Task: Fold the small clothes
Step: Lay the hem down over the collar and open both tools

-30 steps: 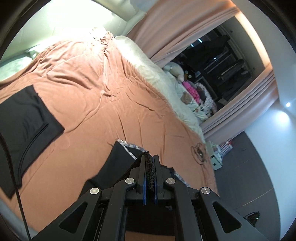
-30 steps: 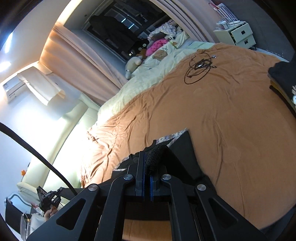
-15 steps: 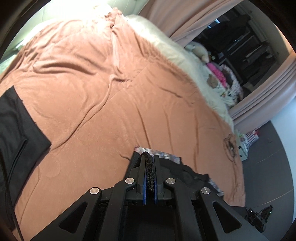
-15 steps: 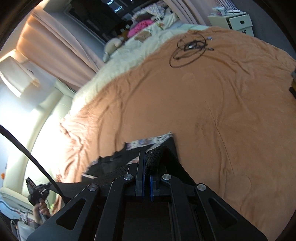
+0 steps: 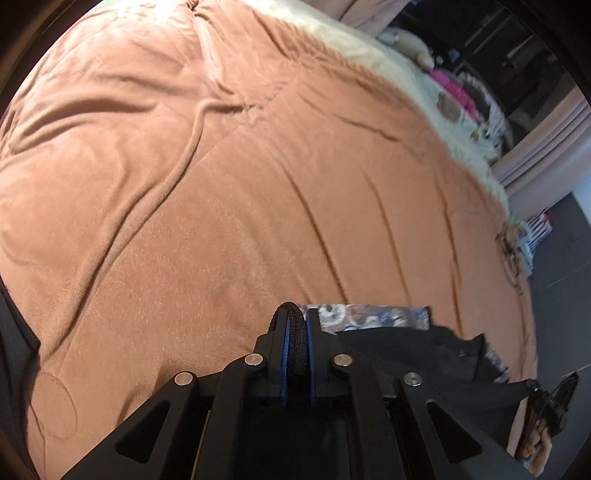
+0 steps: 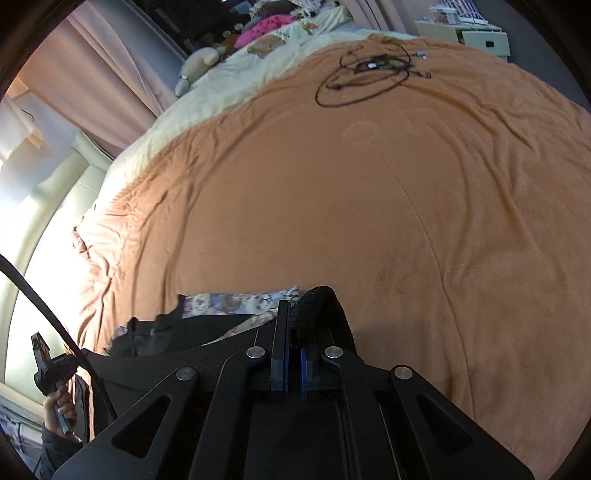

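Observation:
A small black garment with a patterned lining (image 5: pixel 373 317) is stretched between my two grippers over an orange-brown blanket (image 5: pixel 240 192). My left gripper (image 5: pixel 297 323) is shut on the garment's black waistband at its left corner. My right gripper (image 6: pixel 295 317) is shut on the waistband at the opposite corner; the garment (image 6: pixel 207 325) spreads to its left above the blanket (image 6: pixel 332 203). The other hand-held gripper shows at the far edge in each view.
A coiled black cable (image 6: pixel 369 74) lies on the far part of the blanket. Cream bedding with stuffed toys (image 6: pixel 207 59) runs along the far side. Another black garment (image 5: pixel 11 332) lies at the left edge. A white nightstand (image 6: pixel 472 33) stands beyond the bed.
Both grippers have lowered and tilted towards the blanket, carrying the garment forward. The garment has spread out wider between them, its patterned edge now close to the blanket.

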`<state>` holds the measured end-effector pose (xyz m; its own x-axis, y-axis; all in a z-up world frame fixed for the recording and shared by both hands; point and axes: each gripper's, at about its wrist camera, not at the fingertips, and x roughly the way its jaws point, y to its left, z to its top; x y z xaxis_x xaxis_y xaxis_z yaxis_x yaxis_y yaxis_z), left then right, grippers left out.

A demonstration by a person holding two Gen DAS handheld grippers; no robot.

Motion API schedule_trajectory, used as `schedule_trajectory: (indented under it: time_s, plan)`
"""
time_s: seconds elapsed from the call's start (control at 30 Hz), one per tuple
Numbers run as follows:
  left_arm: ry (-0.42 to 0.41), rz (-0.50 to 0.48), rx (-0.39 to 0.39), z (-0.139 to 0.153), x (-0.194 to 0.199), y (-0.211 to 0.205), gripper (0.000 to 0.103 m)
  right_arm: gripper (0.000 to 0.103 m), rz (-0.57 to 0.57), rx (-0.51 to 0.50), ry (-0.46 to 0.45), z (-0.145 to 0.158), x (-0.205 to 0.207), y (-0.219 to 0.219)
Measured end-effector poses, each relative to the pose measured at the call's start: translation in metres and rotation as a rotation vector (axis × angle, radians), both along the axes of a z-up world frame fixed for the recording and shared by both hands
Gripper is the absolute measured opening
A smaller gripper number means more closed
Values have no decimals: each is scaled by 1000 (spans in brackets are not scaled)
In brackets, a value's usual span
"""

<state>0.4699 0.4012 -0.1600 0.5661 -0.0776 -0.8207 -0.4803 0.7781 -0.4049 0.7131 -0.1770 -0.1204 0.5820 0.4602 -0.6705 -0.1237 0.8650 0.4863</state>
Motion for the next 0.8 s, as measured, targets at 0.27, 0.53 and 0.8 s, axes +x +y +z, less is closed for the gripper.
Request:
schedule_trajectory:
  time_s: [0.27, 0.53, 0.8]
  plan:
    - [38, -105, 155, 22, -15, -15, 76, 80, 37, -105, -63, 17, -26, 0]
    - [214, -274, 282, 10, -26, -48, 76, 80, 159, -329, 20, 17, -48, 27]
    - [386, -299, 311, -39, -19, -49, 76, 80, 196, -499, 88, -5, -33, 62]
